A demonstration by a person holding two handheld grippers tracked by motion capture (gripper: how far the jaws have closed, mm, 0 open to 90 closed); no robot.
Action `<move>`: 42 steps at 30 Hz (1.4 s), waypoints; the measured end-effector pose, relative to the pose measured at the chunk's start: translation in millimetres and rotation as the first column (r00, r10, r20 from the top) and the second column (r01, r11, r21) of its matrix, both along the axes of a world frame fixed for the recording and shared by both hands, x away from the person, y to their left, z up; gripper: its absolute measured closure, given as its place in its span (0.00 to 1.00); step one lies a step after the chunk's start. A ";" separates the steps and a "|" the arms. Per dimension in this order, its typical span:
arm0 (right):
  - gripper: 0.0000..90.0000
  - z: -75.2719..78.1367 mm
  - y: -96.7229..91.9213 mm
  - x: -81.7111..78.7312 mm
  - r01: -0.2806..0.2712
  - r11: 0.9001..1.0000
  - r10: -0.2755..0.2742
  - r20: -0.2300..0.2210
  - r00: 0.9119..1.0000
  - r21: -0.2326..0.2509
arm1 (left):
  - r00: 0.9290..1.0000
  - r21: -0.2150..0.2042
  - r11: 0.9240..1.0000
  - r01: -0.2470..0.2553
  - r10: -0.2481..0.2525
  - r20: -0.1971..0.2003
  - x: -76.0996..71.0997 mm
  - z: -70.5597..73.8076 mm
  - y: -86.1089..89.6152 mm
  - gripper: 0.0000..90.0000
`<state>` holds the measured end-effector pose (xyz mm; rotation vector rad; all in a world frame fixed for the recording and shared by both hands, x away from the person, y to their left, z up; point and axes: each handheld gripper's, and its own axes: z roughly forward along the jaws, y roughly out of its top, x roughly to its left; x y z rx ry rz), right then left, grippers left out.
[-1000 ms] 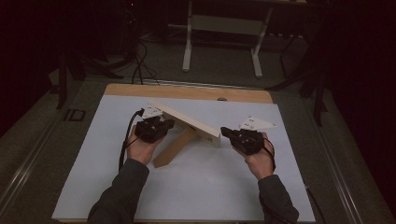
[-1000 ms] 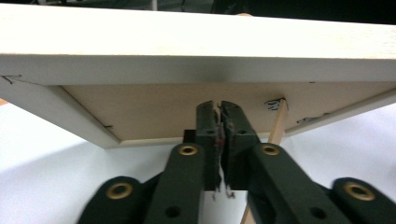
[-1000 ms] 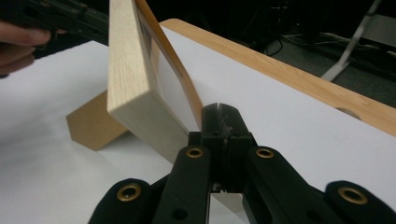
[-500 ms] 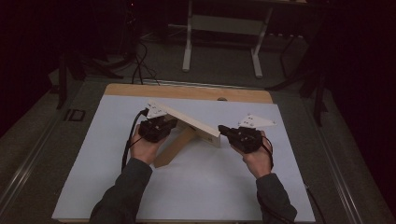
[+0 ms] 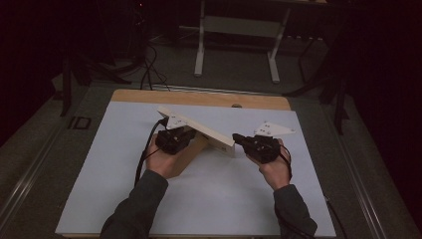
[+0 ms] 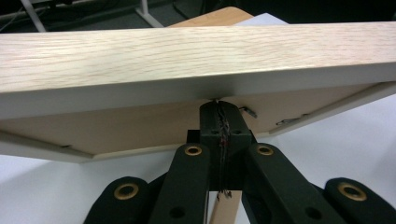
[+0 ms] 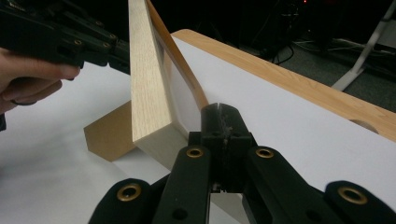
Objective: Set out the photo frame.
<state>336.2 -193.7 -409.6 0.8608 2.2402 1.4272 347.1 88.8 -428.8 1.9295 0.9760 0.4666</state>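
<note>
Picture frame (image 5: 199, 130) stands tilted at centre frame on its prop (image 5: 185, 154); left claw (image 6: 219, 116) and right claw (image 7: 219, 122), both together, steady it. Letting go remains.

Pale oak-grain frame (image 6: 187, 51); white table (image 5: 119, 164); black fingers (image 6: 219, 126)

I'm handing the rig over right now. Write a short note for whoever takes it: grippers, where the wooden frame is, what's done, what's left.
Left gripper: jaws closed, tips against the underside of the wooden frame near its middle; whether they pinch anything cannot be told.
Right gripper: jaws closed, tips at the frame's near end corner; contact looks likely but a grip is not clear.
Frame: tilted up on the white mat, leaning over its wooden stand leg, which rests on the mat.
Done: the frame is propped up off the mat.
Left: probably steady the frame and settle it on the leg, then let go.
</note>
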 end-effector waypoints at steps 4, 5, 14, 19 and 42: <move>1.00 -0.5 0.9 -0.4 -0.008 1.000 0.008 0.000 1.000 0.001 | 1.000 0.000 1.000 0.009 -0.009 -0.001 -0.9 -0.4 -5.5 1.00; 1.00 -0.5 1.4 -0.5 -0.009 1.000 0.009 0.001 1.000 0.000 | 1.000 0.003 1.000 0.011 -0.011 0.000 -1.1 -0.7 -6.7 1.00; 1.00 1.3 3.1 -0.6 -0.014 1.000 0.014 0.000 1.000 -0.008 | 1.000 0.007 1.000 0.001 -0.001 -0.001 -2.1 -1.0 -9.5 1.00; 1.00 1.8 3.3 -0.9 -0.015 1.000 0.015 0.000 1.000 -0.008 | 1.000 0.006 1.000 -0.004 0.004 0.001 -3.0 -0.8 -10.4 1.00; 1.00 2.7 4.6 -1.0 -0.028 1.000 0.028 -0.005 1.000 -0.011 | 1.000 -0.001 1.000 0.029 -0.029 -0.004 -8.0 -2.9 -23.9 1.00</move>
